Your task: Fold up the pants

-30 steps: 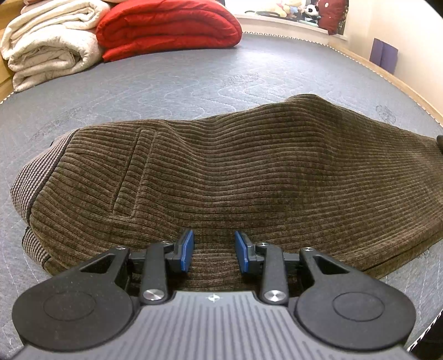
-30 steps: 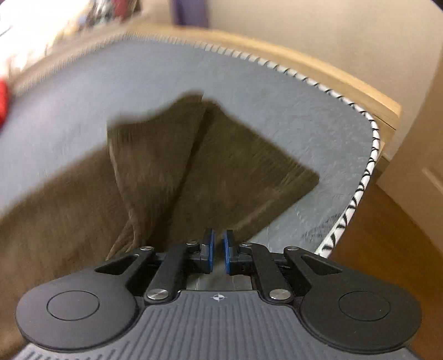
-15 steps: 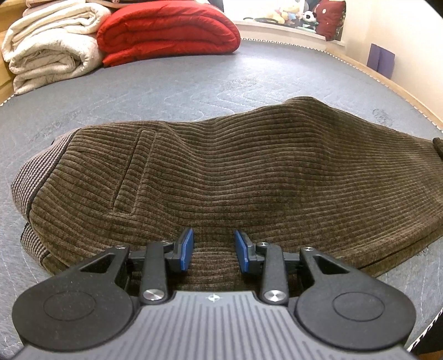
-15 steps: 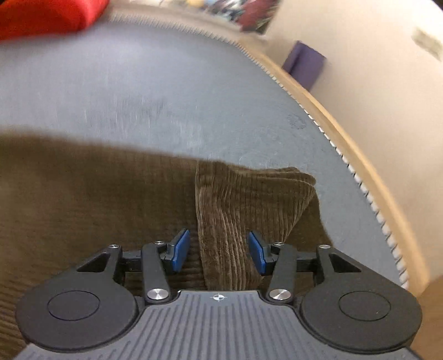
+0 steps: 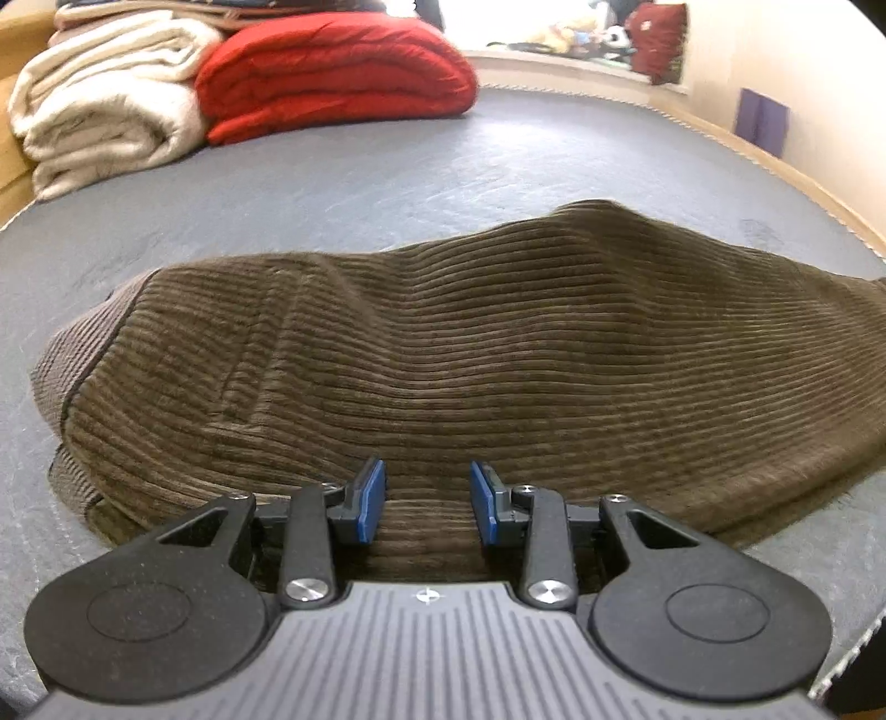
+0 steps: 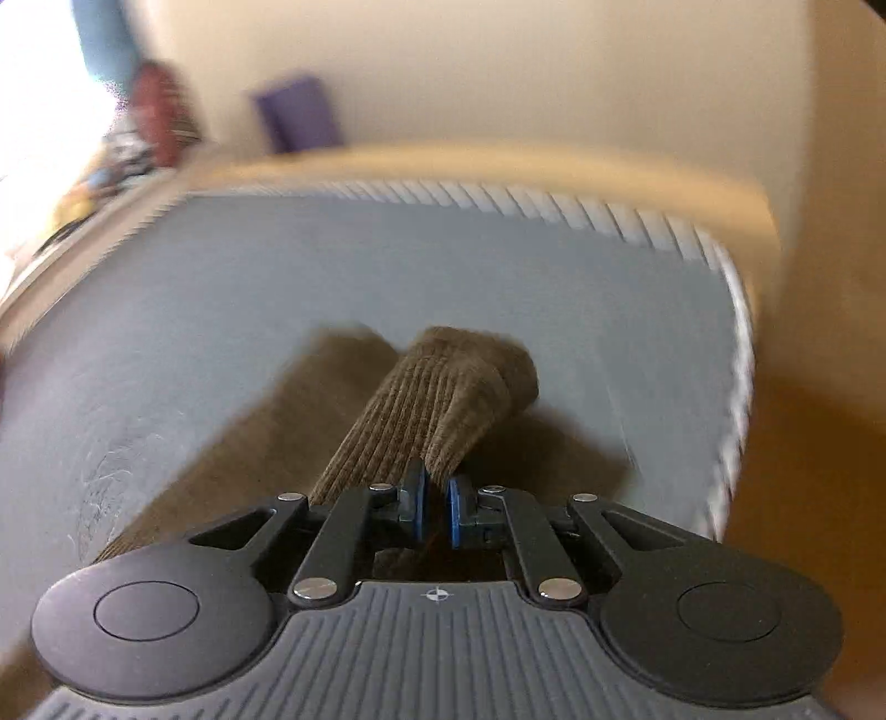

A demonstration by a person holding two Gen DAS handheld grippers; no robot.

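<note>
We are looking at the brown corduroy pants (image 5: pixel 443 354) lying on the grey mattress (image 5: pixel 387 183), their long axis running across the left wrist view, waistband end (image 5: pixel 72 360) pointing to the left side and the legs trailing off to the right, along the near edge of the mattress. In the right wrist view the leg end (image 6: pixel 443 399) is lifting off the mattress, bunched into a roll that is pointing away from us toward the far corner, with more brown cloth lying flat beneath it.

Our right gripper (image 6: pixel 436 512) is closing, its blue pads nearly together and pinching the edge of that lifted leg. Our left gripper (image 5: pixel 426 507) is hovering over the near edge of the pants with its fingers (image 5: pixel 370 501) partly apart and nothing between them; whether they are touching the cloth we cannot tell.

The mattress is sitting in a light wooden frame (image 6: pixel 498 160) with a striped border (image 6: pixel 554 205). At its far left corner a cream blanket (image 5: pixel 105 105) and a red quilt (image 5: pixel 332 72) are lying folded side by side. A purple object (image 5: pixel 764 119) is leaning by the beige wall (image 6: pixel 498 66), and toys (image 5: pixel 609 33) are crowding a bright sill.
</note>
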